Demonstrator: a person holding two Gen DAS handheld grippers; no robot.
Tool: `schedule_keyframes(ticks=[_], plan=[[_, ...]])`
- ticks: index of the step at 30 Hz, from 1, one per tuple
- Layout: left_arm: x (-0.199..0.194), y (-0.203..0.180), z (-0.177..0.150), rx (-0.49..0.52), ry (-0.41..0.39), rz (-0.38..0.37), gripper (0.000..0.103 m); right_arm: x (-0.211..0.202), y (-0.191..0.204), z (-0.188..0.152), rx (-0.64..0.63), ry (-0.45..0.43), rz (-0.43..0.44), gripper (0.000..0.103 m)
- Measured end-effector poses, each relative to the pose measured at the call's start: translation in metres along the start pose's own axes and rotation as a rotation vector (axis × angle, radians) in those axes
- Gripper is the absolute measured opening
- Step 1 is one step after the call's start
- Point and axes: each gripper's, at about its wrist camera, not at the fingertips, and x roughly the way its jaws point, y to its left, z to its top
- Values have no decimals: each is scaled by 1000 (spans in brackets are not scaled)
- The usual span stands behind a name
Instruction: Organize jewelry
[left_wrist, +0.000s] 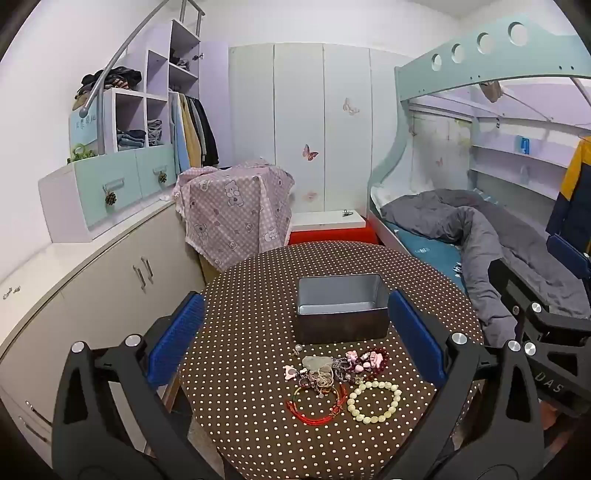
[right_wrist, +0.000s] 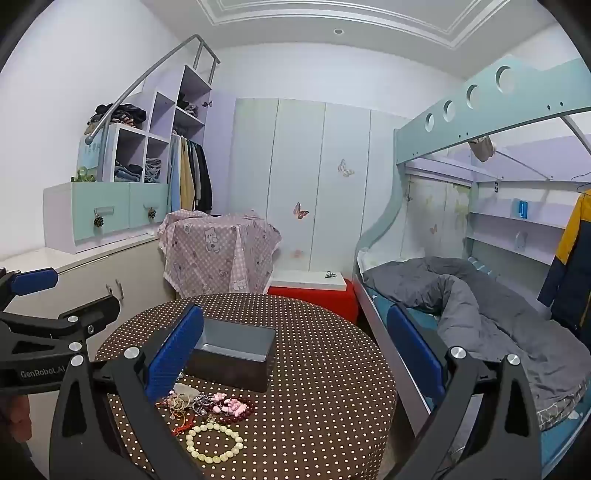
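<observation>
- Several pieces of jewelry lie in a small heap (left_wrist: 332, 369) on the round table (left_wrist: 258, 295), toward its near edge; nothing is gripped.
- At the heap's near side a cream bead bracelet (left_wrist: 373, 400) lies flat, just beside a red cord bracelet (left_wrist: 317, 402) on its left.
- Behind these sit pink charms (left_wrist: 364, 360), a dark red bead strand (left_wrist: 382, 356) and tangled thin chains.
- An open grey metal box (left_wrist: 341, 308) stands near the table's middle, just beyond the heap, apart from it.
- Left gripper (left_wrist: 295, 343) hovers over the near edge, its blue pads spread wide to either side of box and heap.
- Right gripper (right_wrist: 295, 354) hangs at the table's right edge, equally wide apart, holding nothing.
- Brown polka-dot cloth covers the table.
</observation>
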Motion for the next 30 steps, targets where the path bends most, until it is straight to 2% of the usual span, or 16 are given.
schedule_keyframes(ticks=[30], plan=[[-1, 2, -1, -11, 0, -3, 97, -6, 1, 3, 9, -5, 7, 95]])
